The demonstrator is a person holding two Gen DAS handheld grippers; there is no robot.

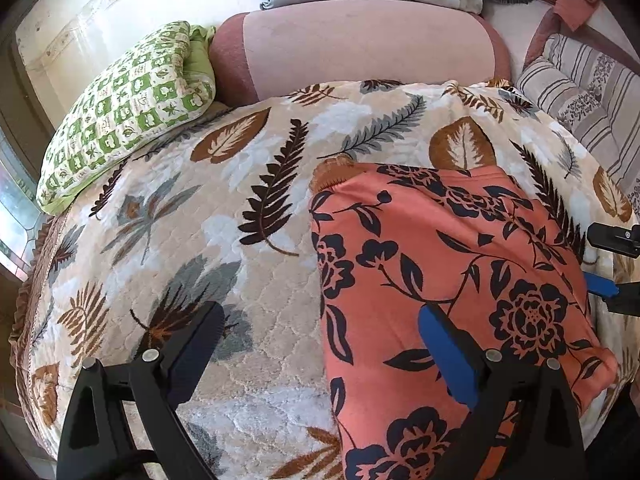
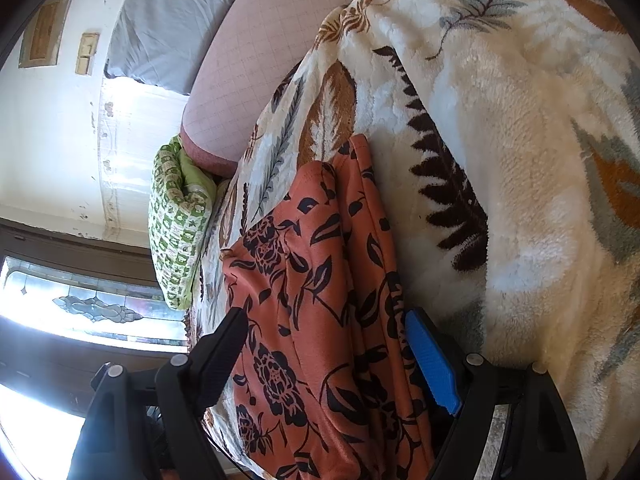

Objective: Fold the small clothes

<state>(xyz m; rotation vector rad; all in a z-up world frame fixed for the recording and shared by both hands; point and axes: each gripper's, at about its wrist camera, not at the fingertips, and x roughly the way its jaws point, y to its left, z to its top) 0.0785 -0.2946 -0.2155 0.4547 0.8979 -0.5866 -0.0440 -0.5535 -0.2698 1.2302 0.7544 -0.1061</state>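
- Orange floral garment (image 1: 440, 272): thin smooth fabric, folded to a rough rectangle, lying on the plush quilted leaf-print blanket (image 1: 208, 216).
- Left gripper (image 1: 320, 344): fingers wide, one over the blanket, blue pad over the cloth edge, nothing clamped.
- Right gripper (image 2: 326, 344): fingers wide, straddling the garment's layered edge; contact unclear.
- Green checked pillow (image 1: 120, 108), soft, beside the pink bolster (image 1: 360, 44).

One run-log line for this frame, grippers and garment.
garment: orange floral cloth folded on leaf blanket | left hand-held gripper: open, empty | right hand-held gripper: open, straddling cloth
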